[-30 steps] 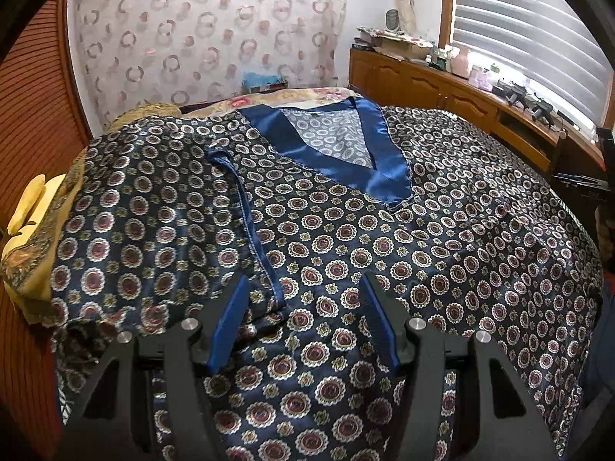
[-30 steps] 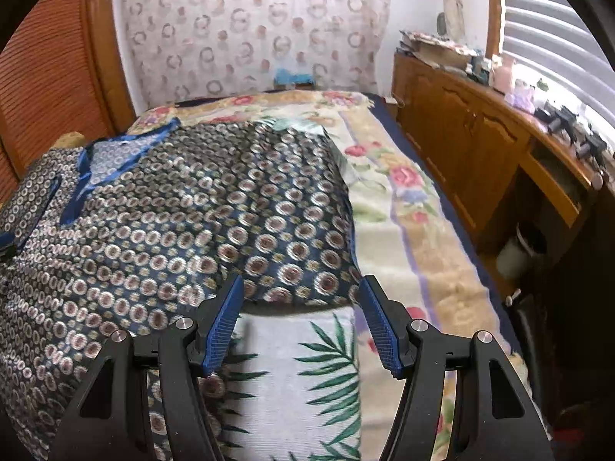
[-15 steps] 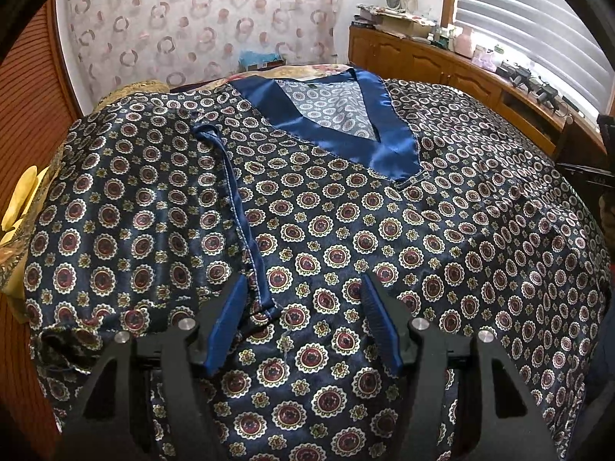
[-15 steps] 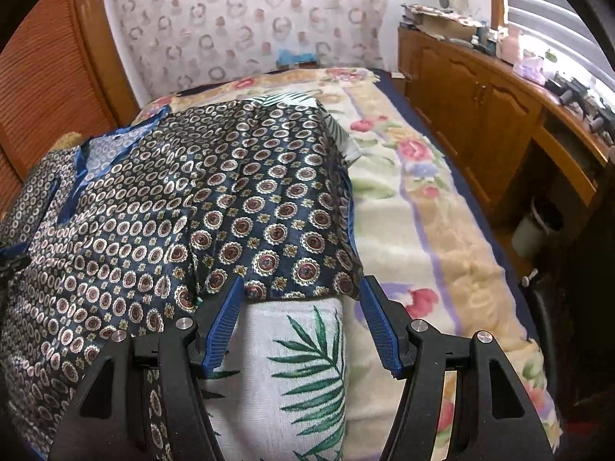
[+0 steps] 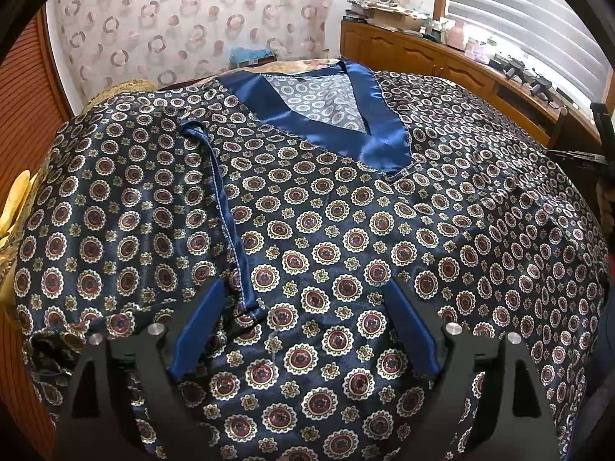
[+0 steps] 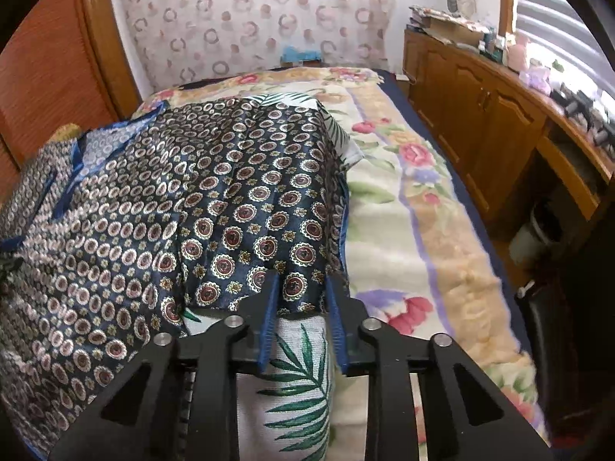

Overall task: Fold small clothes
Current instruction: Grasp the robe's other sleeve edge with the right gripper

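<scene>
Lying spread front-up across the bed, a dark navy satin top [image 5: 346, 238] printed with cream-and-maroon medallions and trimmed with a plain blue V-neck band [image 5: 330, 130] covers most of the floral fleece blanket [image 6: 415, 207]; its left sleeve is folded inward so that a blue-hemmed cuff edge [image 5: 226, 223] runs down the chest. Over the lower front of the garment hangs the left gripper [image 5: 303, 330], its blue-padded jaws spread wide and opening, one pad just beside the cuff hem, nothing pinched between them. At the opposite side, the right gripper [image 6: 301, 307] has its narrow blue jaws closing on the bottom corner of the top's right sleeve, a fold of medallion cloth lying between the pads, which appear to touch it on both sides. Beneath that corner a white cushion with green palm-leaf print [image 6: 300, 376] shows, the garment draped over it. Beyond the bed stand a sheer curtain patterned with pink rings [image 5: 192, 27], a run of wooden cabinets [image 6: 472, 115] cluttered along the top, and slatted window blinds [image 5: 515, 11]; a reddish wooden panel [image 6: 50, 61] bounds the far left
</scene>
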Demonstrator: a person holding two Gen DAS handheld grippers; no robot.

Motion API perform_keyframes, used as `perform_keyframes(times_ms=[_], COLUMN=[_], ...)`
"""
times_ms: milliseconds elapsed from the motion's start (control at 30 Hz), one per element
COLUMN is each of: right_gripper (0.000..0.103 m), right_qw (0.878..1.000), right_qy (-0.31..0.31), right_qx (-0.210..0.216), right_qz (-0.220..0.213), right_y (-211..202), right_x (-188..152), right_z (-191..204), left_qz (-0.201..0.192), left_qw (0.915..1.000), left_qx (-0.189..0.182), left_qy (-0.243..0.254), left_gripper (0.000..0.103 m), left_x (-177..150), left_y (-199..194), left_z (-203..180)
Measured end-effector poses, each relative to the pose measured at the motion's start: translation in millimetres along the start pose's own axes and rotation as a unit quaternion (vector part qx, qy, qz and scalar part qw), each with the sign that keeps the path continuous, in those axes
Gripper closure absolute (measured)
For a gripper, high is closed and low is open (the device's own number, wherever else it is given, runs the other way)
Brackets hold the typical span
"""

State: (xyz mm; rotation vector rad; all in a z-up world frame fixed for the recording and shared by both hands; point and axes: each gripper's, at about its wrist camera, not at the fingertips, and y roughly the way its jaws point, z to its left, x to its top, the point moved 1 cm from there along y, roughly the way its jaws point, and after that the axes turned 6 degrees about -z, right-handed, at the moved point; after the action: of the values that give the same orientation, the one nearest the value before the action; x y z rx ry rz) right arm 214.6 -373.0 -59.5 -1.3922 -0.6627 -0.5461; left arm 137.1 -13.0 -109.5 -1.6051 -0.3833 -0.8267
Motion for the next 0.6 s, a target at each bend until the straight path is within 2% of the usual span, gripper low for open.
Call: perform_keyframes(times_ms=[200,433,600], right_gripper=[0.099,0.101,0.101], right_qw=[0.999,0.998,0.994], right_qy=[-0.024,-0.026,-0.059], right_qx=[-0.024,0.002,0.039], right_qz=[-0.003,-0.055,-0.081], right_y=[-2,-21,-32], right_x=[1,17,30], right_z=[6,24,63], left_qz=[0.005,0.006,0.004], left_qw=[1.0000,1.0000,1.0000], left_qx=[0.005,0.007,0.008], left_qy=[-0.003,-0.003,0.003], left_gripper=[0.007,0.006,0.006], left_x=[1,1,0], left_y=[4,4,1], left_z=[1,2,1])
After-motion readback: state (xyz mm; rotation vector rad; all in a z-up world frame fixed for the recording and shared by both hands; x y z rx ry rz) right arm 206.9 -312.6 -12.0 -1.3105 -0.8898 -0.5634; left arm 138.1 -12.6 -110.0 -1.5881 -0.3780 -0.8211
